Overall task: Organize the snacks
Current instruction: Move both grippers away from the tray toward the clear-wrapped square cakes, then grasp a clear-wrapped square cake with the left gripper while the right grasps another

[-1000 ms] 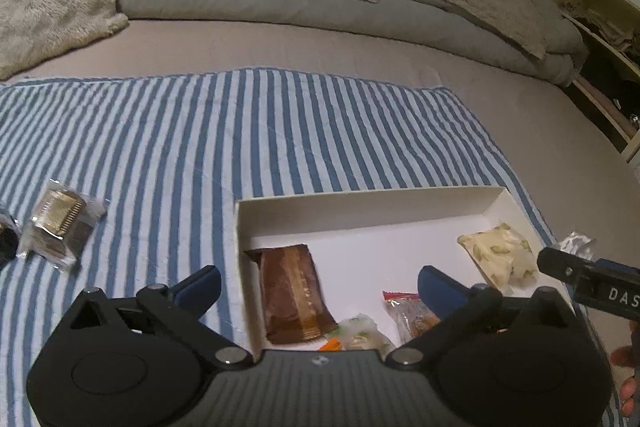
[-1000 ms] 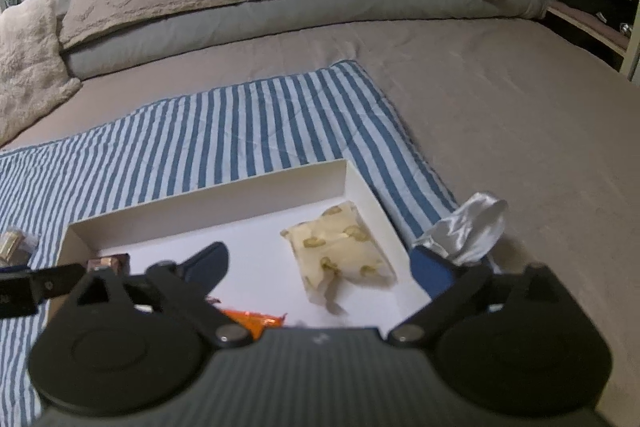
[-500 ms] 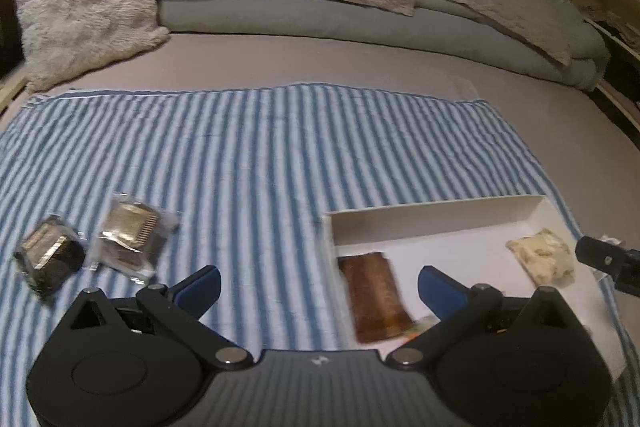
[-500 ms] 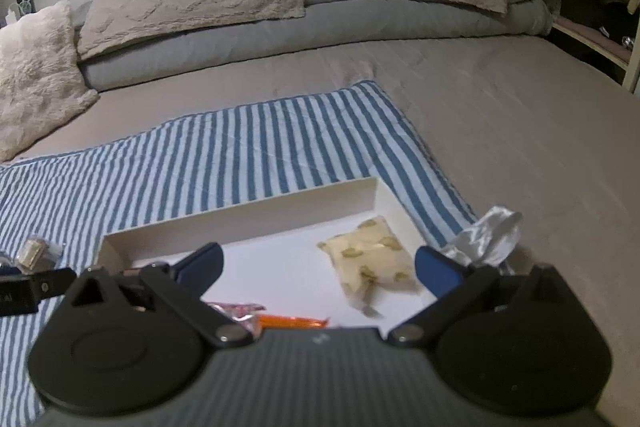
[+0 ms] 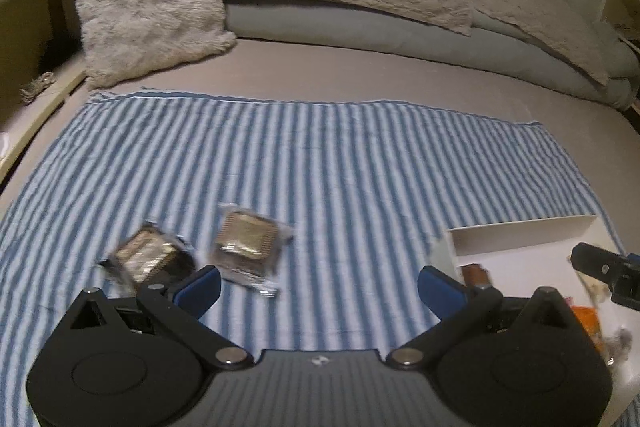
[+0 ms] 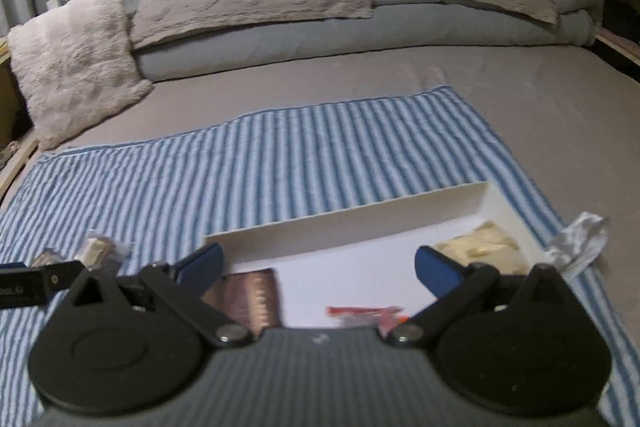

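Leftward the left claw (image 5: 319, 281) had swung, away from the white box (image 5: 520, 231), fingers spread wide and empty near two clear-wrapped snacks (image 5: 246, 239) on the striped cloth (image 5: 320, 155). Light, crinkly, probably slippery; best pinched across a packet's middle.

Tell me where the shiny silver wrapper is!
In the right wrist view, the silver wrapper lies at the right, at the edge of the striped cloth, just outside the white box's right wall, near the yellow snack packet.
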`<state>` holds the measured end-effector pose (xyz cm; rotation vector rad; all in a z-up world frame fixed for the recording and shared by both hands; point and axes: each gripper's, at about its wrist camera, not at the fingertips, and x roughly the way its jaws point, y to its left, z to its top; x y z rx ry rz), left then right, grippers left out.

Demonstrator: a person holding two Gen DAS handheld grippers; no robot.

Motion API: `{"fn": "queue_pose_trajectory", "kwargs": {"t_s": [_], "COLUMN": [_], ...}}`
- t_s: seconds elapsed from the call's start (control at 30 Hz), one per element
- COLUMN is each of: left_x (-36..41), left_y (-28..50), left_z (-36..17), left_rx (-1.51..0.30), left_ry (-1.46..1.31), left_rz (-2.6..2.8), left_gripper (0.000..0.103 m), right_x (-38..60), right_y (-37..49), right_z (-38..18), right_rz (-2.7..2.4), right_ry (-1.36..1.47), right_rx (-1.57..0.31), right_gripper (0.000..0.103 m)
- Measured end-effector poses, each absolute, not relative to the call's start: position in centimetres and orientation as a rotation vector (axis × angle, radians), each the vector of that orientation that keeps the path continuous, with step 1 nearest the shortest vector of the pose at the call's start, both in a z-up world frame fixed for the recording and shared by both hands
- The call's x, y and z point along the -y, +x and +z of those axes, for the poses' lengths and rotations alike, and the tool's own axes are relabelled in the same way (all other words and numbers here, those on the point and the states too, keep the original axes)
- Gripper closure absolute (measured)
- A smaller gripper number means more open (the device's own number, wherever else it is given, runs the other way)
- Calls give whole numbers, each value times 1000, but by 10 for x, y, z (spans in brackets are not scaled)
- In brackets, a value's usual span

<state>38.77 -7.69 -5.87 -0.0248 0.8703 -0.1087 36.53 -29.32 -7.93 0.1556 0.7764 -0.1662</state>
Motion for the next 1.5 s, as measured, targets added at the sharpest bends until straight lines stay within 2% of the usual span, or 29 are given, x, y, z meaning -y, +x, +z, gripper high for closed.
{"fn": "queue_pose_trajectory", "kwargs": {"t_s": [0.67,0.97,1.33,1.5], "left_x": [-30,-61,-70,-66], "left_y": [398,412,435,441], "left_z": [-83,-102,-123,-136], "left_rx": [-861,-842,-781,-799], "left_ry": [12,-86,3,100], "left_rz": [36,142,-97,-183], "left_gripper": [0,0,1,6], "right_x": [180,145,122,113], "right_y": [404,425,471,491], "right_z": [-105,-127,-151,-177], "right_rz": [-10,56,136,142], "right_ry": [122,126,354,514], "right_rx": [-789,-807,-833,-872], "right_gripper": [1,0,1,3]}}
